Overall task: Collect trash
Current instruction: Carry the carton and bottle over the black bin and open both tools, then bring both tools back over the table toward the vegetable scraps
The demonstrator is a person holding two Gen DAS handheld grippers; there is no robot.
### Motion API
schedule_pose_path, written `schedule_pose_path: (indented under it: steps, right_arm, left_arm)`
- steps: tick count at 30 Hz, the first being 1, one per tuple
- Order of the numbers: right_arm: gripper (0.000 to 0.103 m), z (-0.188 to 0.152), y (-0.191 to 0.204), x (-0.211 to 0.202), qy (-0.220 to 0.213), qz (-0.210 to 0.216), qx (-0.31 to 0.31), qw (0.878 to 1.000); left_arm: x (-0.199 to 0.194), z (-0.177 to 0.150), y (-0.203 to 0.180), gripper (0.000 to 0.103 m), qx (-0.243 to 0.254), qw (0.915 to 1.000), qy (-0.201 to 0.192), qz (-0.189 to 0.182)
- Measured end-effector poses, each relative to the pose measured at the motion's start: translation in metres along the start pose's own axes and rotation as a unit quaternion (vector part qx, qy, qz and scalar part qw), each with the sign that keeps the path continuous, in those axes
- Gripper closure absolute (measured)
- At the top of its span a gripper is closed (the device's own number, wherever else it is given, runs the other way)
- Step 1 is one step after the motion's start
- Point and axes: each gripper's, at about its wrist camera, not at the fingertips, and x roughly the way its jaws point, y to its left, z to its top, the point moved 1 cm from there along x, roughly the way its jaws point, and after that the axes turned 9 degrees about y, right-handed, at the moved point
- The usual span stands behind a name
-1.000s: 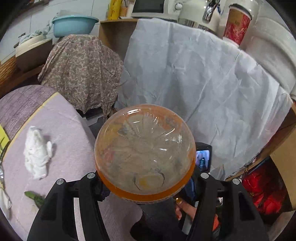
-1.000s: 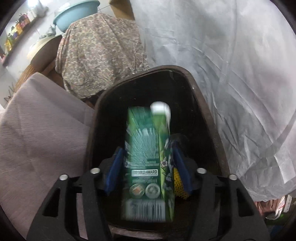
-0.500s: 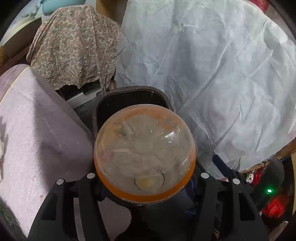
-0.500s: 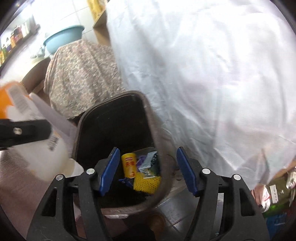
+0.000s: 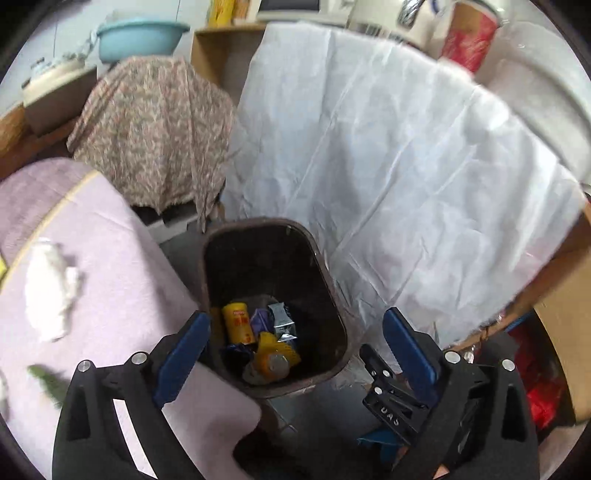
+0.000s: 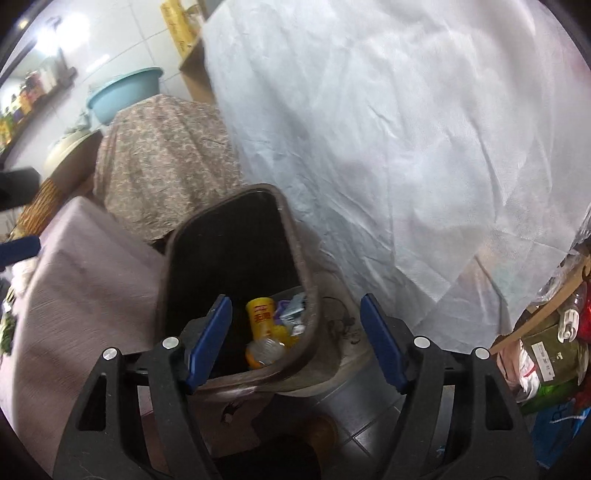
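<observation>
Left wrist view: a dark brown plastic trash bin [image 5: 334,295] stands on the floor just beside a table draped in lilac cloth [image 5: 122,280]. The left gripper [image 5: 295,332], jaws just opened wide, is empty; the clear orange-labelled plastic bottle [image 5: 269,363] it held a second ago now lies inside the bin. The right gripper [image 6: 295,338], also opening, holds nothing. A crumpled white tissue [image 5: 50,291] remains on the table, likely next.

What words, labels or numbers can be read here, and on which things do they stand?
"UAS": white letters on the black clip, seen upside down, so the reading is uncertain.
Yellow can in the bin: red label with characters, too blurred to read.
Yellow box on the shelf: writing too blurred.
Green packet: label too small.
</observation>
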Motion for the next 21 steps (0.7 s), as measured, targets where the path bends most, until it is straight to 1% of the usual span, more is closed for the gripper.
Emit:
schedule_pose_path:
  steps: [3,5,8,11,16,18,20,21]
  right_arm:
    - [0.031,-0.005,0.017,-0.014,-0.005,0.010,-0.017,1.000]
    - [0.031,-0.007,0.031,-0.024,-0.006,0.027,-0.026,0.999]
    - [0.031,-0.009,0.052,-0.040,-0.011,0.050,-0.045,0.998]
    - [0.031,-0.012,0.082,-0.058,-0.017,0.072,-0.079,0.994]
    - [0.029,-0.021,0.141,-0.081,-0.015,0.124,-0.153,0.980]
    - [0.029,-0.028,0.170,-0.084,-0.006,0.143,-0.197,0.970]
    - [0.029,-0.034,0.192,-0.086,0.003,0.152,-0.234,0.960]
    - [0.029,-0.039,0.207,-0.087,0.011,0.155,-0.259,0.953]
  left_arm:
    - [-0.028,-0.014,0.010,0.006,-0.003,0.9997,-0.024,0.004]
    - [-0.046,-0.026,0.021,0.006,-0.007,0.9992,-0.037,0.010]
    - [-0.068,-0.042,0.040,0.006,-0.009,0.9980,-0.054,0.033]
    - [-0.087,-0.057,0.062,0.006,-0.019,0.9962,-0.063,0.057]
    - [-0.115,-0.079,0.100,0.006,-0.050,0.9928,-0.074,0.080]
    - [-0.124,-0.089,0.114,0.006,-0.058,0.9905,-0.076,0.098]
    - [-0.132,-0.099,0.128,0.006,-0.063,0.9878,-0.078,0.119]
    - [-0.136,-0.105,0.136,0.006,-0.067,0.9866,-0.077,0.128]
